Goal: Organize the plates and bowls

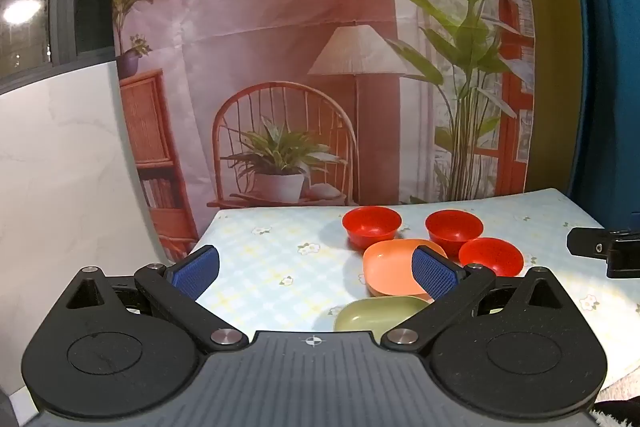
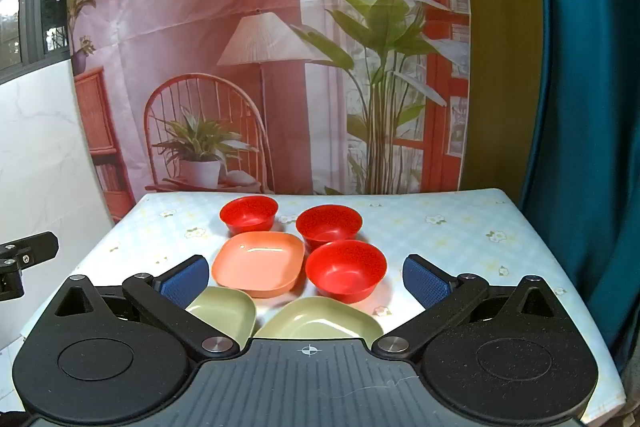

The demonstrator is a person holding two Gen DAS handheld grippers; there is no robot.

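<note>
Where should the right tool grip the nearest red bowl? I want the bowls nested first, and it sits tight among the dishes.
Take the nearest red bowl by its rim on the right-hand side, one finger inside, one outside, coming from above. That side faces bare tablecloth, while the orange plate crowds its left and a green plate its front. The right tool is open.

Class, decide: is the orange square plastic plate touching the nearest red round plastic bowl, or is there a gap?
Apart. The right wrist view shows a thin strip of tablecloth between the orange square plastic plate and the nearest red round plastic bowl.
</note>
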